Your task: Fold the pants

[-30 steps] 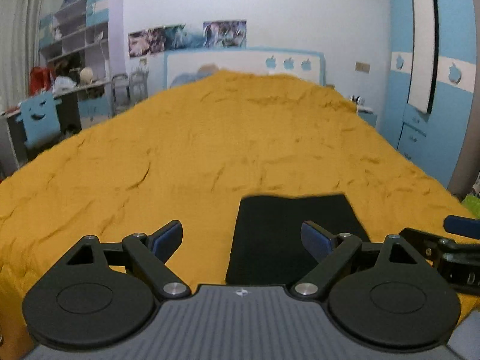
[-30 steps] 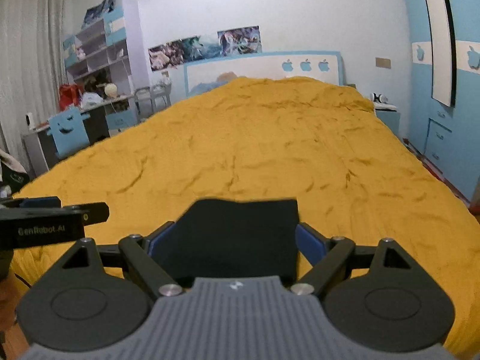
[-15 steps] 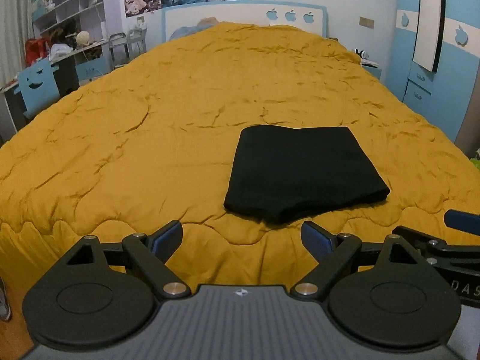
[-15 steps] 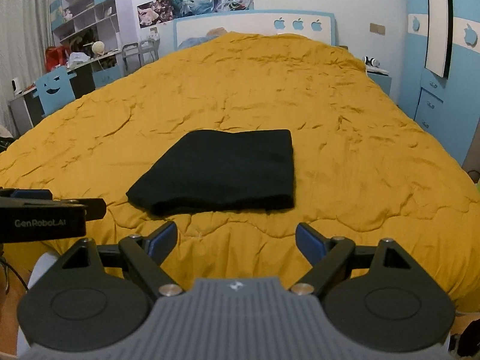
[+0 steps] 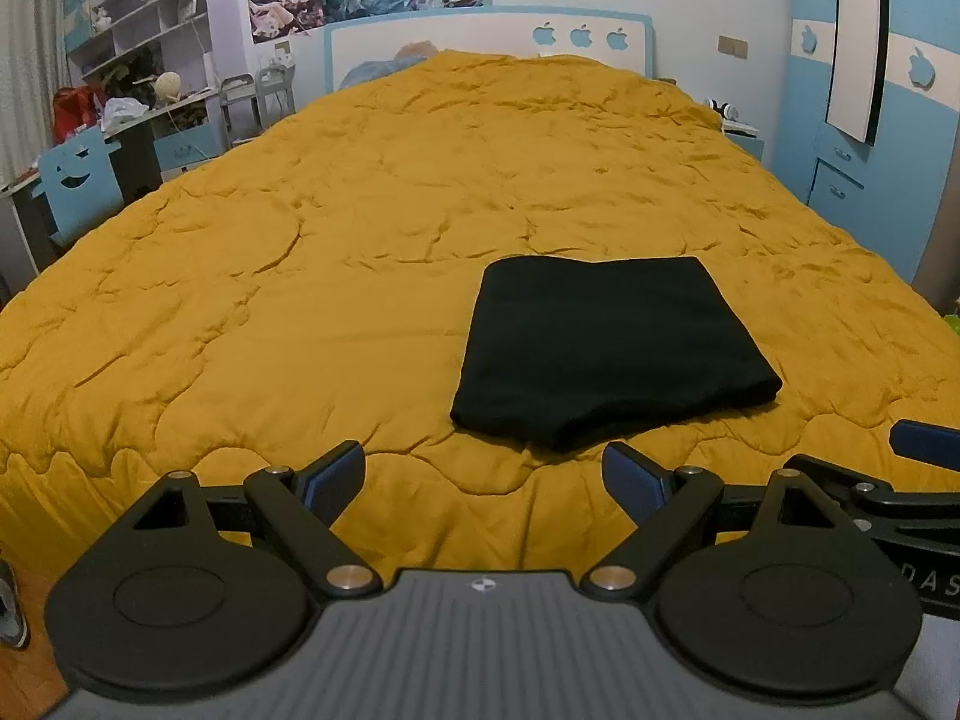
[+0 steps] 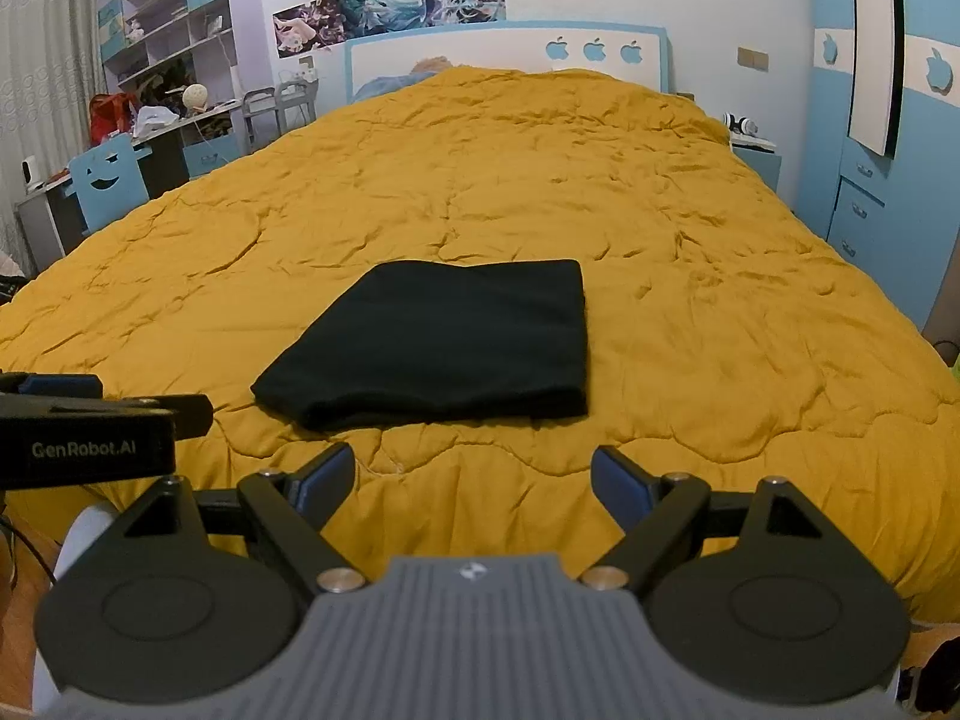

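The black pants (image 5: 606, 342) lie folded into a compact rectangle on the yellow quilt, near the bed's front edge. They also show in the right wrist view (image 6: 444, 342). My left gripper (image 5: 483, 474) is open and empty, held back from the bed's edge, below and left of the pants. My right gripper (image 6: 471, 474) is open and empty, also back from the edge, in front of the pants. Neither gripper touches the cloth. The right gripper shows at the right edge of the left wrist view (image 5: 888, 480).
The yellow quilt (image 5: 420, 198) covers a wide bed with a white and blue headboard (image 5: 480, 42). A desk, blue chair (image 5: 78, 180) and shelves stand at the left. A blue wardrobe (image 5: 882, 138) stands at the right. Wooden floor shows below the bed's edge.
Both grippers have pulled back and up from the bed. The folded pants, earlier partly hidden behind the fingers, now lie in full view on the quilt.
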